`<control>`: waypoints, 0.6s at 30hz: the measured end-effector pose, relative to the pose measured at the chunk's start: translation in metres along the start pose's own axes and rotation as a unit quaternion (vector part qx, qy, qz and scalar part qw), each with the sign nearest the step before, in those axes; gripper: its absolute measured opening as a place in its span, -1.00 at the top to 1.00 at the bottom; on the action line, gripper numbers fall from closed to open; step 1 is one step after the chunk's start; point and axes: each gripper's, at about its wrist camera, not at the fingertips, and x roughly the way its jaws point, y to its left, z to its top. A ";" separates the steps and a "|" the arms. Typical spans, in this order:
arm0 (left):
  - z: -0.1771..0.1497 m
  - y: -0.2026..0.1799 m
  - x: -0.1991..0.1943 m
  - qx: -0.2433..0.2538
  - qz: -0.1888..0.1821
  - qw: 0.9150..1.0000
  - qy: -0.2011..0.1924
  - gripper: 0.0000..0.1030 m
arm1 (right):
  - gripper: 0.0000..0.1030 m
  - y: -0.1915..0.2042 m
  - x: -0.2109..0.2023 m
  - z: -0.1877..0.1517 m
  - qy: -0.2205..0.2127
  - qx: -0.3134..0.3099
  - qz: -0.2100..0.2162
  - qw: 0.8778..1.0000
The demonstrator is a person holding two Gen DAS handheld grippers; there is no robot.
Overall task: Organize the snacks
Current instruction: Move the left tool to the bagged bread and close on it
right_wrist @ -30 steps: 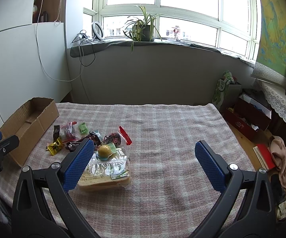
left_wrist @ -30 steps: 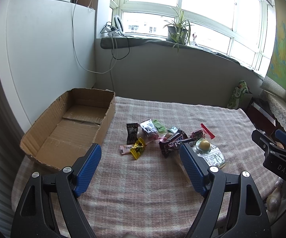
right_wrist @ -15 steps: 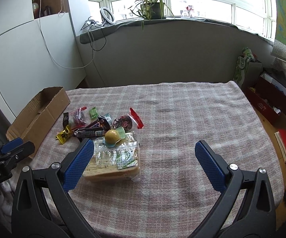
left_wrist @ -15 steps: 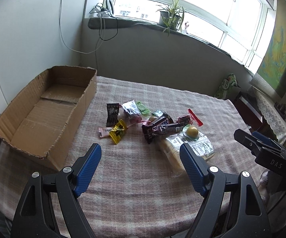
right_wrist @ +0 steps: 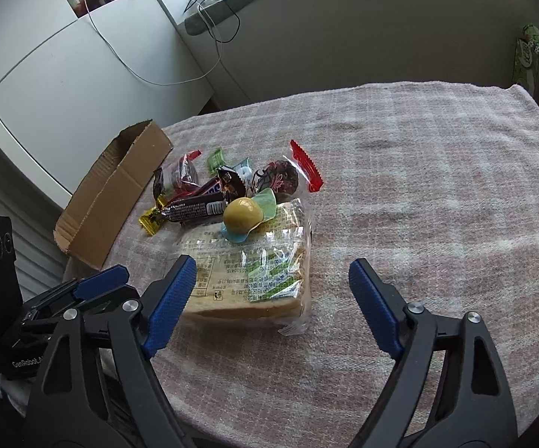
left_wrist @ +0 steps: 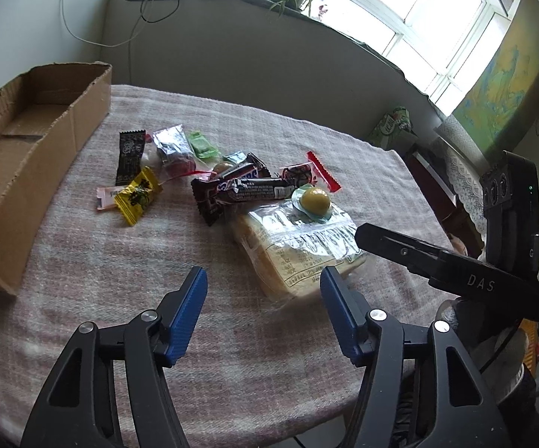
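A pile of wrapped snacks lies mid-table: a bagged bread loaf (left_wrist: 299,246) (right_wrist: 250,268), a yellow jelly cup (left_wrist: 315,199) (right_wrist: 242,214) on top of it, dark chocolate bars (left_wrist: 239,188) (right_wrist: 198,201), a yellow candy (left_wrist: 136,196), a black packet (left_wrist: 129,156), a green candy (left_wrist: 202,145). An empty cardboard box (left_wrist: 26,149) (right_wrist: 116,194) stands at the left. My left gripper (left_wrist: 262,313) is open and empty, just short of the loaf. My right gripper (right_wrist: 273,298) is open and empty, its jaws astride the loaf's near end.
A checked pink cloth (right_wrist: 437,194) covers the table. The right gripper's body (left_wrist: 452,268) shows at the right in the left wrist view; the left gripper (right_wrist: 45,298) shows at the left in the right wrist view. A grey wall and window ledge lie behind.
Both grippers have moved forward and down toward the snack pile; the loaf now sits close in front of each. Both stay open. No snack has moved.
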 end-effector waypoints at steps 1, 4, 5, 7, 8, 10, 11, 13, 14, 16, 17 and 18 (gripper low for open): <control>-0.001 -0.001 0.003 0.001 -0.002 1.000 0.004 -0.13 | -0.56 -0.002 0.004 -0.001 0.008 0.003 0.008 1.000; -0.004 -0.006 0.013 0.007 -0.013 1.000 0.015 -0.07 | -0.44 -0.004 0.013 -0.002 0.023 0.005 0.023 0.999; -0.005 -0.007 0.017 0.010 -0.014 1.000 0.018 -0.06 | -0.44 -0.004 0.015 -0.002 0.026 0.006 0.027 0.999; -0.006 -0.010 0.023 0.015 -0.016 0.999 0.023 -0.04 | -0.43 -0.005 0.019 -0.001 0.030 0.008 0.031 0.999; -0.006 -0.012 0.026 0.018 -0.017 0.999 0.024 -0.04 | -0.43 -0.005 0.021 -0.001 0.030 0.009 0.030 0.999; -0.006 -0.012 0.029 0.018 -0.019 0.999 0.024 -0.04 | -0.43 -0.006 0.022 0.001 0.032 0.008 0.033 0.999; -0.005 -0.013 0.031 0.019 -0.020 0.999 0.023 -0.04 | -0.43 -0.006 0.023 0.002 0.033 0.007 0.034 0.999; -0.006 -0.015 0.034 0.026 -0.024 0.999 0.024 -0.04 | -0.43 -0.005 0.025 0.004 0.036 0.005 0.038 0.999; -0.006 -0.016 0.036 0.030 -0.023 0.999 0.025 -0.04 | -0.37 -0.005 0.027 0.004 0.039 0.006 0.041 0.998; -0.007 -0.018 0.037 0.038 -0.016 0.999 0.023 -0.04 | -0.36 -0.005 0.029 0.004 0.043 0.007 0.044 0.998; -0.007 -0.018 0.037 0.039 -0.015 0.999 0.022 -0.04 | -0.36 -0.004 0.030 0.004 0.044 0.004 0.042 0.998; -0.007 -0.018 0.036 0.037 -0.016 0.999 0.021 -0.04 | -0.36 -0.004 0.029 0.004 0.044 0.003 0.041 0.998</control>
